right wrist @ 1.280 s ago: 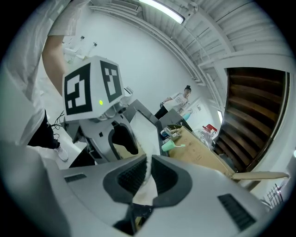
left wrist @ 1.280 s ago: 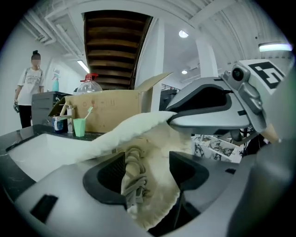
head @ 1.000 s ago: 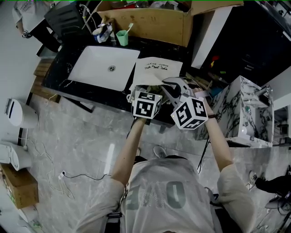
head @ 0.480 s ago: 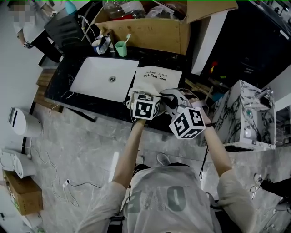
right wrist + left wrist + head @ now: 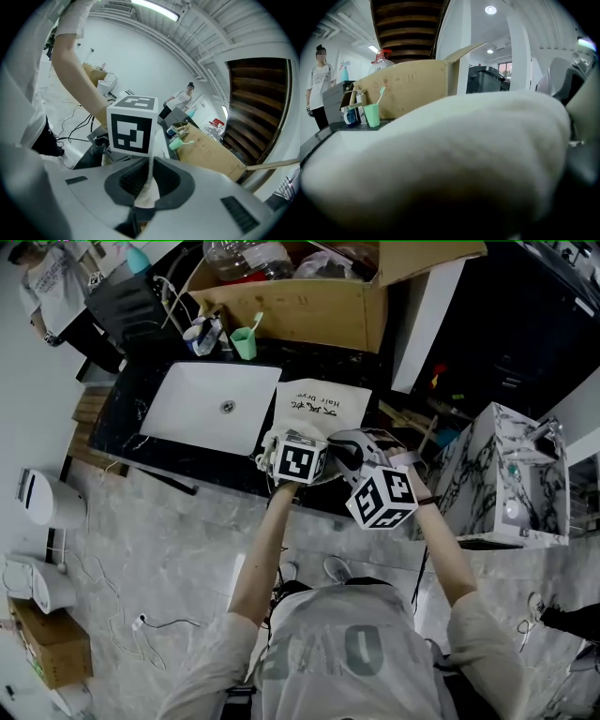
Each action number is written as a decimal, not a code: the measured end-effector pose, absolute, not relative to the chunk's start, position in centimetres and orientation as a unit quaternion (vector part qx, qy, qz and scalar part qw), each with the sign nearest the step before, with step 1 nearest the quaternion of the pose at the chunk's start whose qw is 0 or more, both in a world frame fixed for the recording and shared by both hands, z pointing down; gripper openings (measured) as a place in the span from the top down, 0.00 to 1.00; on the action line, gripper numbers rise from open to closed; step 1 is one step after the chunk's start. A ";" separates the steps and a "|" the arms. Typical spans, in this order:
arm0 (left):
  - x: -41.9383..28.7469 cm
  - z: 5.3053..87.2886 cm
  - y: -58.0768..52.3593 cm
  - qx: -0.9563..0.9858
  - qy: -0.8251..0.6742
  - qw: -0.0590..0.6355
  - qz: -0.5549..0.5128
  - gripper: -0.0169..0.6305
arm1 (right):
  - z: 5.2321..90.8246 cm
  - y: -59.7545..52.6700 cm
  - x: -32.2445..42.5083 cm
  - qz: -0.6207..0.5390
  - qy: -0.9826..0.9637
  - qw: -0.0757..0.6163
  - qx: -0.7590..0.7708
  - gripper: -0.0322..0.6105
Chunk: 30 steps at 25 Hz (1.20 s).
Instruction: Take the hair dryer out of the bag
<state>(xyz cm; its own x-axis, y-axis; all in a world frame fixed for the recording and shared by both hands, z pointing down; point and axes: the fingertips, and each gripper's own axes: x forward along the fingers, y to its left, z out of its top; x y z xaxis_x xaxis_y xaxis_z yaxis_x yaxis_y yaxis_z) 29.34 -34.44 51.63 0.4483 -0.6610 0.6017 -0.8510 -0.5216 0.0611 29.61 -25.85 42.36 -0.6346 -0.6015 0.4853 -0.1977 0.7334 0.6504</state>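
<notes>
Right gripper [image 5: 149, 185]: stayed pinched on a fold of the bag [image 5: 323, 401] at its mouth, without shifting.
Left gripper [image 5: 300, 456]: sank forward into that mouth and got draped in white cloth right across its camera; could not be told as spread or pressed together.
Hair dryer: seen nowhere; judged inside the bag, on the counter [image 5: 131, 399] beside the sink [image 5: 211, 407].
Meaning: held the mouth up, was reaching in, had probably not yet grasped the dryer.
Arms: stretched forward side by side, tipped downward, close together at the counter's near edge.
</notes>
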 end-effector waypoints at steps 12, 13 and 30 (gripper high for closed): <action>28.9 54.7 -34.4 0.817 -0.435 0.208 0.315 0.46 | 44.4 -26.0 29.7 -0.261 -0.863 0.364 0.232 0.87; 29.0 55.0 -34.2 0.817 -0.424 0.214 0.325 0.46 | 44.5 -26.1 29.8 -0.259 -0.863 0.365 0.234 0.87; 29.2 55.3 -33.4 0.810 -0.403 0.240 0.351 0.55 | 44.5 -26.5 30.1 -0.232 -0.873 0.347 0.254 0.87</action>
